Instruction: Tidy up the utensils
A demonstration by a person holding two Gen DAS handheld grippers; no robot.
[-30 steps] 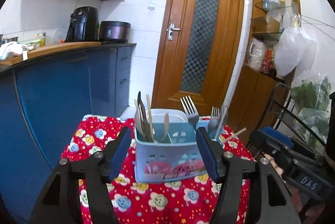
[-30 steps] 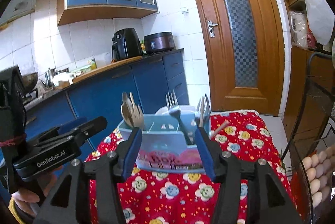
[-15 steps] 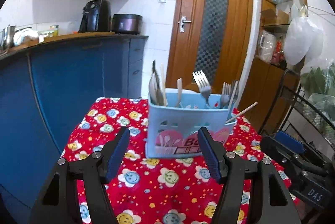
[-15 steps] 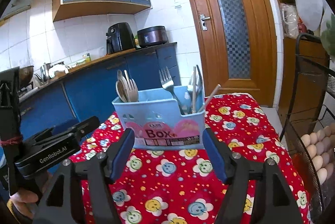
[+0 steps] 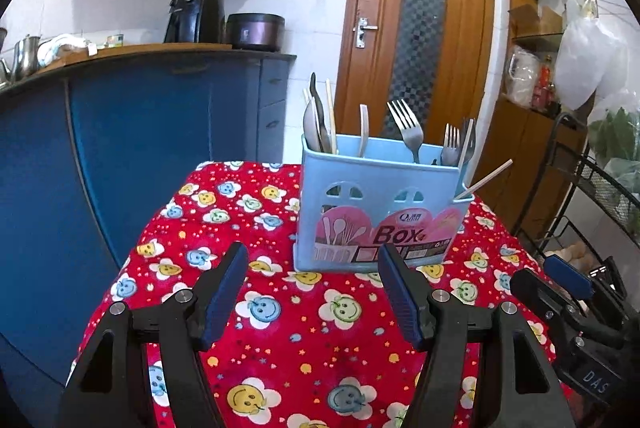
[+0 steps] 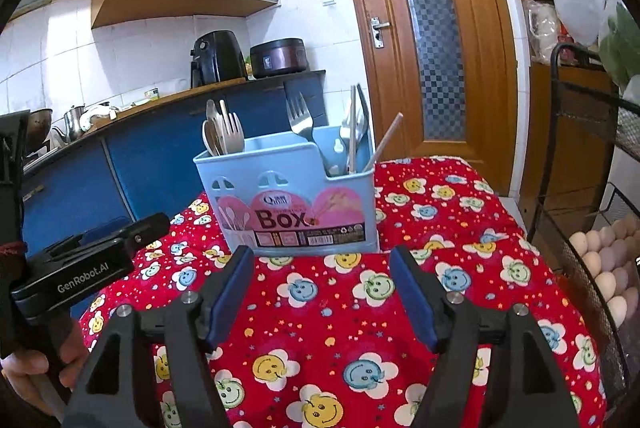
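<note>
1. The blue plastic box stands on the table, just ahead of both sets of fingers.
2. Forks and spoons stand up in its slots, so they are probably easy to grab.
3. The left gripper is open and empty.
4. The right gripper has just been opening; nothing is between its fingers.

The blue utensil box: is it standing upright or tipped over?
Upright: the blue utensil box sits flat on the red tablecloth, forks pointing up.

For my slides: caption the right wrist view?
Open right gripper faces a blue utensil box on a red flowered tablecloth.
</note>
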